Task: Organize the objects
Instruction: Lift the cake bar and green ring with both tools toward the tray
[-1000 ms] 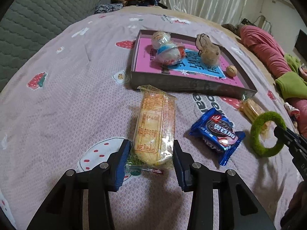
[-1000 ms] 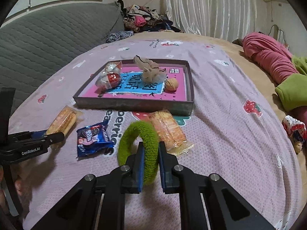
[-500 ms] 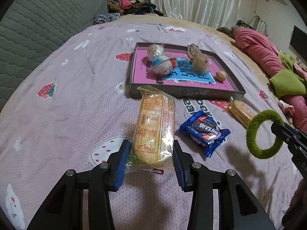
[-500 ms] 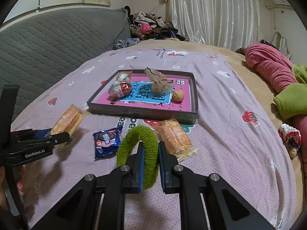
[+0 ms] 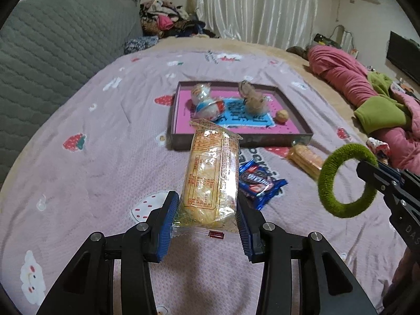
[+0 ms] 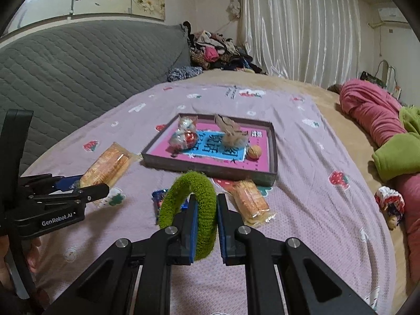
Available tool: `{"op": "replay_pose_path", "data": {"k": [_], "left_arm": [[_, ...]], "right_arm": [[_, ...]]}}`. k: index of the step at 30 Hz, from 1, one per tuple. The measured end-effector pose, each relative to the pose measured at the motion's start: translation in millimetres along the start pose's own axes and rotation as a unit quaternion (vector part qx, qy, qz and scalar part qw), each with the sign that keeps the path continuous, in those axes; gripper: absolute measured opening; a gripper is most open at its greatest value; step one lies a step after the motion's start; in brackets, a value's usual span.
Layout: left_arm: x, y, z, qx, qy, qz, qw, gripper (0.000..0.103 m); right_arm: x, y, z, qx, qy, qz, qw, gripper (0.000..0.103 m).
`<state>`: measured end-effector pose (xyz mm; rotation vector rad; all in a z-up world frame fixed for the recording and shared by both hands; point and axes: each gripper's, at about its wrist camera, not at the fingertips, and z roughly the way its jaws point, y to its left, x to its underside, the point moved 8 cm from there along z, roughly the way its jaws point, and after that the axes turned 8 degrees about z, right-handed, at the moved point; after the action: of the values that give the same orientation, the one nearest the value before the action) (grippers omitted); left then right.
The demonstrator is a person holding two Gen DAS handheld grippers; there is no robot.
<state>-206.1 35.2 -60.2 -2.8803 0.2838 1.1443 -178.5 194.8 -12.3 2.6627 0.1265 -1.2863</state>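
While both items are held clear of the bedspread (image 5: 78, 178), treat the shallow box tray (image 5: 302, 116) ahead of you as the likely destination: it already holds wrapped sweets (image 5: 207, 105), a small brown figure (image 5: 253, 99) and a walnut (image 5: 282, 115), so the remaining loose goods probably belong there too.

1. Cracker packet (image 5: 211, 173). Your left gripper (image 5: 204, 225) is clamped on the near end of this long clear-wrapped packet. The blue pads (image 5: 166, 225) stand fairly wide apart, pressing the packet's two long sides, and the packet projects forward along the fingers toward the tray. This lengthwise hold keeps the far end pointed at the tray wall.

2. Green fuzzy ring (image 6: 193, 204). Your right gripper (image 6: 206, 225) is closed on one side of the ring, jaws nearly together with only the ring's thickness between them. The ring stands upright on edge, its open loop rising to the left of the fingers. Gripping one side leaves the rest free to drop flat on release.

3. Items not yet collected. A blue biscuit wrapper (image 5: 258, 183) and a second cracker packet (image 5: 304, 158) lie on the bedspread between you and the tray, just before its near wall.

Whether the first packet's far end overlaps the tray wall or merely hangs in front of it cannot be determined from the left view.
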Motion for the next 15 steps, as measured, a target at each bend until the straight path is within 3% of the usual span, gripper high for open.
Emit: {"op": "replay_pose_path", "data": {"k": [15], "left_arm": [[-15.3,-15.1,-54.2,-0.013,-0.038,0.014,0.9991,0.044]], "right_arm": [[-21.3,17.1,-41.8,-0.02,-0.045,-0.016,0.999,0.014]]}}
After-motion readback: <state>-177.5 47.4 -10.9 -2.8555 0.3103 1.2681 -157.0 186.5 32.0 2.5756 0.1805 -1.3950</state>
